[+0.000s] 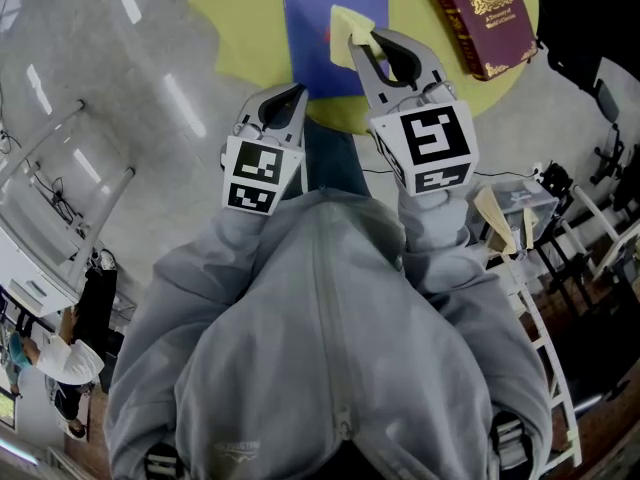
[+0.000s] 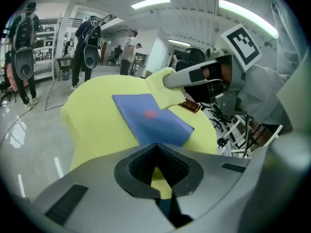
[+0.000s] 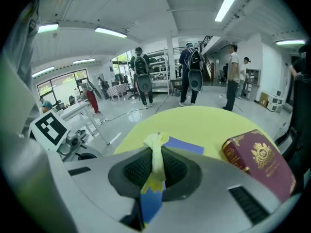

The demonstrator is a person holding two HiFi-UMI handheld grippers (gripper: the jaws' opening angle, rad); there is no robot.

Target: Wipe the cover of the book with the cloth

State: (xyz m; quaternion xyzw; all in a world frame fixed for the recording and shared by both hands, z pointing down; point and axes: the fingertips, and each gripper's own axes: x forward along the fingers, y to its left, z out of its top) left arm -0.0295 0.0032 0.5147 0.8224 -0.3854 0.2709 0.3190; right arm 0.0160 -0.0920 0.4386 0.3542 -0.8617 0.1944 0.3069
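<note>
Head view | right hand-held gripper (image 1: 368, 40) pinches crumpled cloth (image 1: 345, 22) on flat blue book (image 1: 314, 30) | left hand-held gripper (image 1: 296, 91) clenched

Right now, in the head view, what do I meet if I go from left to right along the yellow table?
The left tongs → cloth, held in the right tongs → maroon book. The blue book overlaps the first two, so it is left out.

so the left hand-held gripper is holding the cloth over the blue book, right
Not the left: the right hand-held gripper holds the cloth over the blue book. The right gripper view shows the cloth pinched between its jaws.
</note>
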